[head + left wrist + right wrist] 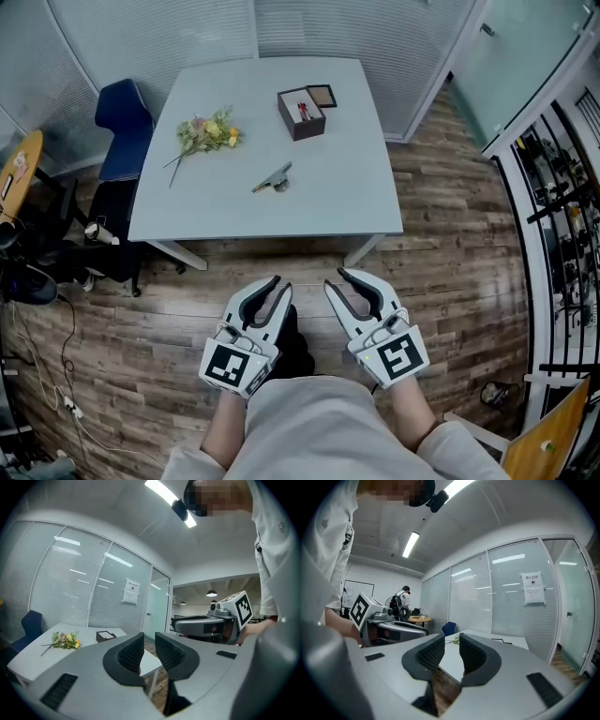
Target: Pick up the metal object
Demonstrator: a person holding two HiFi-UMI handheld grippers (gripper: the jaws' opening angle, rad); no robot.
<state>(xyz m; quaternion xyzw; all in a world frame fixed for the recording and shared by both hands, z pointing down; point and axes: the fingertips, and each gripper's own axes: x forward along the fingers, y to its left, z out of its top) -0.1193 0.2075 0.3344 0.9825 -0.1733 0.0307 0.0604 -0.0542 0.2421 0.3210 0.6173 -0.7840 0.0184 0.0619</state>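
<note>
One metal object [273, 179] flat on worktop [356, 202], mid-front, touched by nothing. Behind it: one flower bunch [208, 134] left, one open dark box [301, 112] right. One blue chair [122, 127] at the left edge. Two claws, left claw [281, 283] and right claw [335, 278]: both parted, empty, over wood floor [450, 281], short of worktop.

Open wood floor [309, 258] lies between your left gripper [278, 285], your right gripper [336, 279] and the near edge of the table [337, 202]. From that edge, bare tabletop runs up to the metal object [274, 179]. A bouquet [208, 134] lies well to its left, and a dark box [302, 112] stands beyond it to the right, both apart from it. A blue chair [122, 127] crowds the table's left side.
</note>
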